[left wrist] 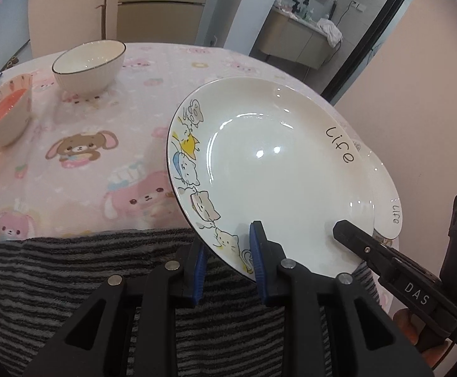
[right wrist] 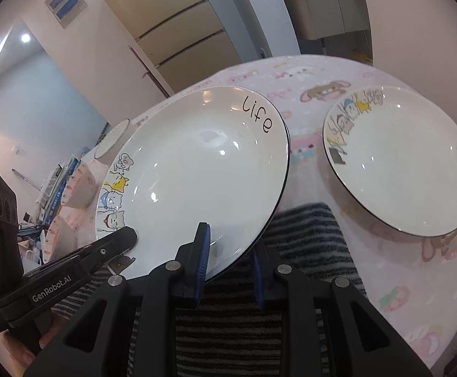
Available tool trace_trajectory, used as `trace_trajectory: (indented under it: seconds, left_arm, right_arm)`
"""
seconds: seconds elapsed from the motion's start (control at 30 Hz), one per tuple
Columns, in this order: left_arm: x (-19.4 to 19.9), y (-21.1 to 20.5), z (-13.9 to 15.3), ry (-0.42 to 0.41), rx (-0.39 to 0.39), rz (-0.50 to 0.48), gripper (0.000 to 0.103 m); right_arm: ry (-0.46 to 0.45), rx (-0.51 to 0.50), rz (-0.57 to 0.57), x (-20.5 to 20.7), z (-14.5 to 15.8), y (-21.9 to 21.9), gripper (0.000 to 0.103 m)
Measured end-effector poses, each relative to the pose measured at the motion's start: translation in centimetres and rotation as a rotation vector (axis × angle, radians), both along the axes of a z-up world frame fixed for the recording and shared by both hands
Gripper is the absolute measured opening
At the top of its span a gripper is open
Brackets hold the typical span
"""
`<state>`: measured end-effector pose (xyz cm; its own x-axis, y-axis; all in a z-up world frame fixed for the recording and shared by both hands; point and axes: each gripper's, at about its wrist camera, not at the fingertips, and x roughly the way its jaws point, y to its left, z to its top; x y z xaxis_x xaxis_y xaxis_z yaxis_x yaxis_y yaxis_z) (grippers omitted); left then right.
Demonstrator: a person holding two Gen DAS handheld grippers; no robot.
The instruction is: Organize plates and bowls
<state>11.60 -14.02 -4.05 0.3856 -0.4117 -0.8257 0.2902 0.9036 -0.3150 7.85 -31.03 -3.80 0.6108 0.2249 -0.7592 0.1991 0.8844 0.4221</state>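
At nine o'clock on the worktop [left wrist: 128, 72], which carries a pink cartoon-print cloth [left wrist: 71, 163], a carrot-patterned bowl [left wrist: 4, 116] with an orange interior sits near the left edge. Just beyond it, toward eleven o'clock, stands a white ribbed bowl [left wrist: 88, 64] with a dark rim; open cloth lies between both bowls and the held plate. A striped grey towel [left wrist: 81, 270] covers the near edge at six o'clock.

At centre, the held plate [left wrist: 278, 169] is a glossy white round dish with a thin dark rim, cartoon cats along its left side and the word "Life" at its right. It is tilted, raised clear of the cloth.

The left gripper [left wrist: 228, 251] points steeply downward; its blue-padded jaws pinch the plate's near rim at six o'clock, one pad above the rim and one below. The right gripper [right wrist: 231, 251] points downward likewise and pinches the same rim further right; in the left wrist view its black finger lies on the plate at four o'clock.

At three o'clock, a second plate [right wrist: 401, 163] of the same pattern lies flat on the cloth, well apart from the held plate, with open cloth around it and close to the right worktop edge.
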Motion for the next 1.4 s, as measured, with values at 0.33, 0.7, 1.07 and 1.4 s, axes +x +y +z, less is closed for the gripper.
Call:
trace_trajectory:
  seconds: [0.33, 0.7, 1.07, 1.4]
  left_arm:
    - [1.1, -0.4, -0.8, 0.061, 0.022, 0.011, 0.024]
    - [4.0, -1.2, -1.4, 0.119, 0.067, 0.049, 0.024]
    - [4.2, -1.5, -1.7, 0.076, 0.075, 0.028, 0.028]
    - [4.9, -1.2, -2.0, 0.017, 0.156, 0.055, 0.044]
  right_arm:
    - [0.043, 0.038, -0.043, 0.9, -1.1, -0.5, 0.026]
    - [0.126, 0.071, -0.098, 3.7, -1.8, -1.0, 0.027]
    - [0.113, 0.025, -0.106, 4.4, -2.1, -0.8, 0.026]
    - [0.102, 0.023, -0.127, 4.6, -2.8, -1.5, 0.033]
